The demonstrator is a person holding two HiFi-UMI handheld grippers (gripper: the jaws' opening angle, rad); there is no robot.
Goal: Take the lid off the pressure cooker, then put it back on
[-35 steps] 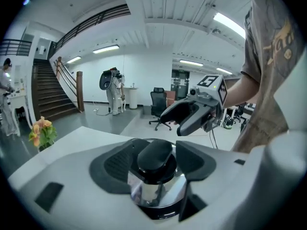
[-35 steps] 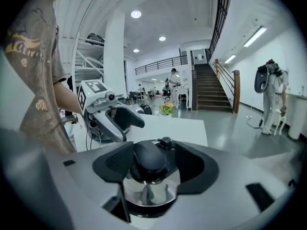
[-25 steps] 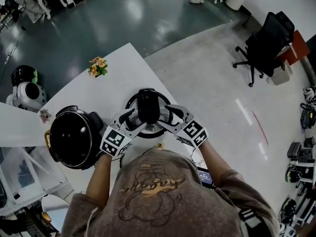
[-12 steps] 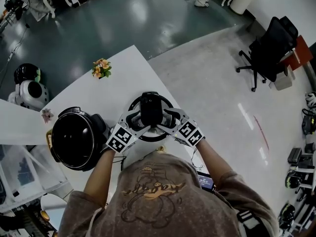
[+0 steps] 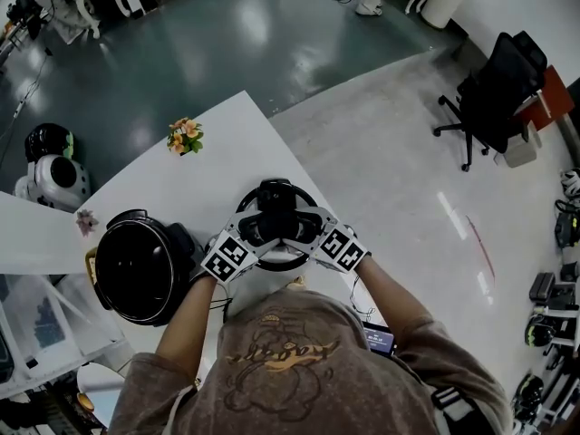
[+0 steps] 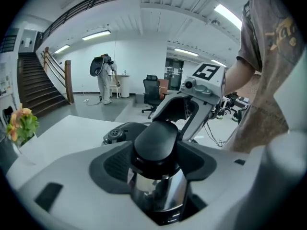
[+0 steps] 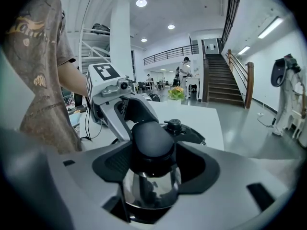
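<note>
The pressure cooker lid (image 5: 276,254), steel-rimmed with a black handle bar (image 5: 275,205) across it, hangs low over the white table (image 5: 195,175) in front of the person. My left gripper (image 5: 258,228) and right gripper (image 5: 297,228) meet at the bar's rounded near end (image 6: 156,140), one from each side. In the left gripper view my left gripper (image 6: 156,152) has its pads against that black end. In the right gripper view my right gripper (image 7: 151,150) flanks the same end (image 7: 151,138) closely. The black cooker pot (image 5: 136,265) stands to the left with no lid on it.
A small bunch of flowers (image 5: 184,134) stands at the table's far side and a smaller flower (image 5: 86,220) near the pot. The table's right edge runs just past the lid. A black office chair (image 5: 494,80) stands on the floor at the far right.
Both grippers and the lid between them have come down toward the table and slightly nearer the person. The pot has stayed where it was.
</note>
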